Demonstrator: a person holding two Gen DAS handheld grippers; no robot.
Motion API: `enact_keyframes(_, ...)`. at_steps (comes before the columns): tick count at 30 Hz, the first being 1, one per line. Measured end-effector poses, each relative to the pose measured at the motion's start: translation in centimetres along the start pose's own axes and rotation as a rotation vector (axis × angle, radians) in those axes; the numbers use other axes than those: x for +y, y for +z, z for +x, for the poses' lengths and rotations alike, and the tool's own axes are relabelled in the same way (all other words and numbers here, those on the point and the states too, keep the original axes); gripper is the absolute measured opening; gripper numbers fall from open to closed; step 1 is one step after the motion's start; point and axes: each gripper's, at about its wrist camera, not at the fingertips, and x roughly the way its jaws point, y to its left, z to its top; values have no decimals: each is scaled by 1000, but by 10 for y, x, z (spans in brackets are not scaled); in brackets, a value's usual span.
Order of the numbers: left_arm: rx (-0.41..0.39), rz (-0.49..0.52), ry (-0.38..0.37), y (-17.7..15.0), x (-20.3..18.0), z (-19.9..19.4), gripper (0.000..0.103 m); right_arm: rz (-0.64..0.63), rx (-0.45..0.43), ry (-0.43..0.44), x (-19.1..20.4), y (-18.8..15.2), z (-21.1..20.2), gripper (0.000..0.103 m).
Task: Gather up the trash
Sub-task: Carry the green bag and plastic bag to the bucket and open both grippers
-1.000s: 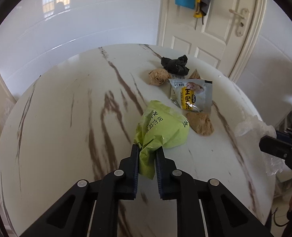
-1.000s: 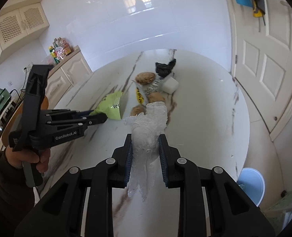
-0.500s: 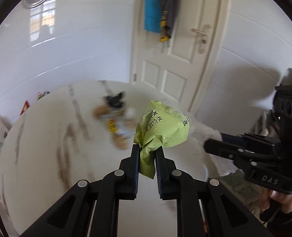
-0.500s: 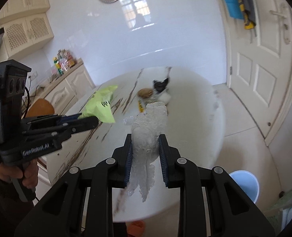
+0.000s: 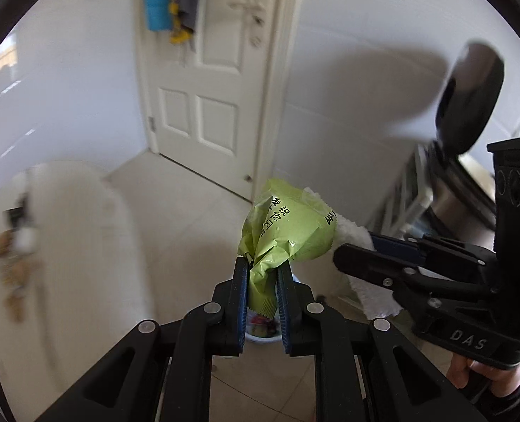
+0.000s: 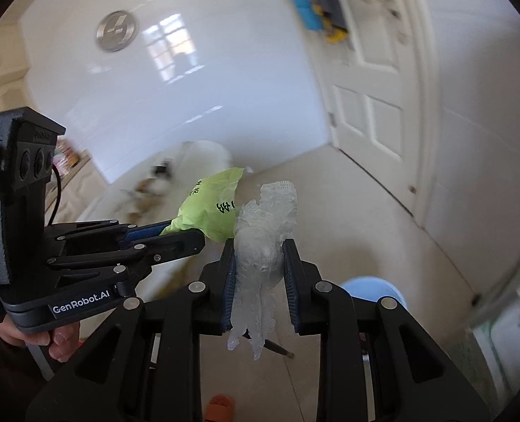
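Note:
My left gripper (image 5: 262,270) is shut on a crumpled green snack wrapper (image 5: 288,232), held in the air over the floor. Directly below it a light blue bin (image 5: 261,332) shows between the fingers, with some rubbish inside. My right gripper (image 6: 259,251) is shut on a scrunched clear plastic wrap (image 6: 263,242). The blue bin (image 6: 372,290) peeks out behind its right finger. The two grippers hang side by side: the right gripper (image 5: 365,262) shows at the right of the left view, and the left gripper (image 6: 175,237) with the green wrapper (image 6: 210,207) at the left of the right view.
The white marble table (image 5: 84,246) lies off to the left with blurred leftover trash (image 5: 13,267) on it. A white door (image 5: 210,70) with hanging cloths stands ahead. A metal rack (image 5: 436,204) is at the right. An orange slipper (image 6: 221,406) lies on the tiled floor.
Both grippers have swung away from the table to the right, out over the floor and the blue bin, each keeping its hold on its piece of trash.

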Motion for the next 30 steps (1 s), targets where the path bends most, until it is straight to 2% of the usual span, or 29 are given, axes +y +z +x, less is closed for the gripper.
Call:
enact_keyframes(9, 219, -10, -2, 25, 5, 176, 12, 189, 127, -47, -123, -32, 71, 24)
enact_keyframes(14, 315, -38, 23, 37, 13, 258, 21, 258, 196, -59, -170, -48, 113, 24)
enact_keyframes(16, 328, -39, 40, 44, 20, 282, 47, 292, 216, -58, -185, -54, 127, 24)
enact_keyframes(17, 328, -37, 53, 48, 22, 292, 50, 301, 224, -58, -190, -55, 133, 24)
enact_keyframes(20, 326, -40, 71, 53, 24, 304, 57, 329, 246, -54, -201, -61, 148, 24)
enact_keyframes(21, 325, -44, 71, 53, 21, 305, 61, 337, 249, -50, -203, -62, 152, 26)
enact_keyframes(25, 303, -53, 82, 55, 19, 296, 61, 351, 256, -56, -203, -62, 157, 38)
enact_keyframes(28, 274, -53, 84, 47, 9, 268, 61, 334, 246, -68, -197, -57, 150, 50)
enact_keyframes(30, 247, -54, 83, 46, 3, 244, 63, 318, 230, -74, -190, -51, 140, 50)
